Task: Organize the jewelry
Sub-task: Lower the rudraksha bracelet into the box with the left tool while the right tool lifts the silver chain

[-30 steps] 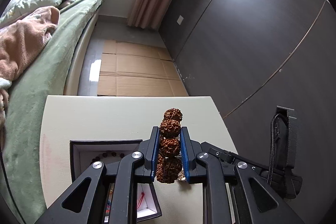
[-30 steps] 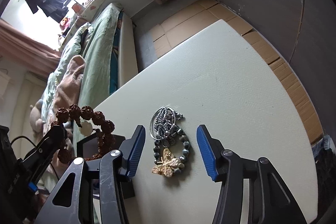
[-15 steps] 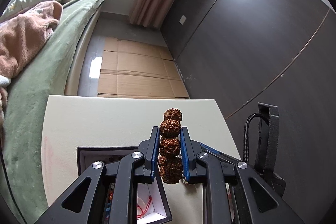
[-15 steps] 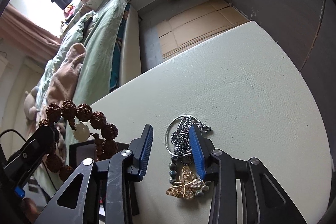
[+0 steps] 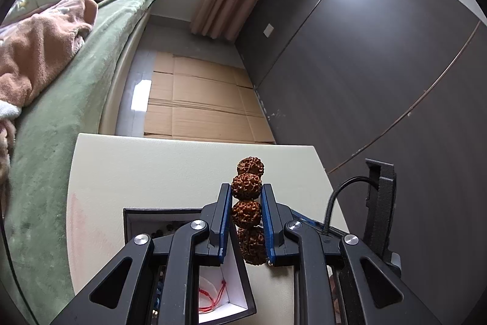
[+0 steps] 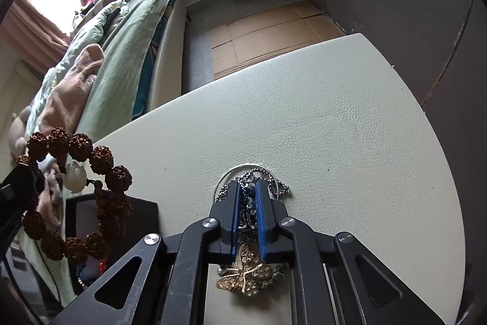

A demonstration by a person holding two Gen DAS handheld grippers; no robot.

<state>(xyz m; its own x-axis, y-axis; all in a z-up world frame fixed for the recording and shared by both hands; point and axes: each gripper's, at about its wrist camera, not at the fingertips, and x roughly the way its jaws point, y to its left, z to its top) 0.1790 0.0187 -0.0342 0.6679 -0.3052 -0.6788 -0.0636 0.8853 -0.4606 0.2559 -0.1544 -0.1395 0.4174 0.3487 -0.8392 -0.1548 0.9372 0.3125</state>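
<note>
My left gripper (image 5: 246, 193) is shut on a bracelet of big brown knobbly beads (image 5: 247, 210) and holds it above the open black jewelry box (image 5: 213, 285). The bracelet also shows in the right wrist view (image 6: 76, 194), with a pale stone charm, hanging over the box (image 6: 143, 218). My right gripper (image 6: 246, 188) is shut on a dark beaded chain (image 6: 248, 210) that lies on the pale table (image 6: 334, 142) with a silver ring (image 6: 275, 172). A gold butterfly piece (image 6: 245, 277) lies under the gripper.
The box holds a red cord (image 5: 210, 297) and small dark beads (image 5: 161, 232). A green bed (image 5: 70, 99) runs along the table's left side. Cardboard sheets (image 5: 197, 108) cover the floor beyond the table. A dark wall (image 5: 380, 66) stands at the right.
My right gripper has closed from wide open onto the dark chain and moved forward over the pile. My left gripper has kept hold of the brown bracelet and shifted slightly over the box.
</note>
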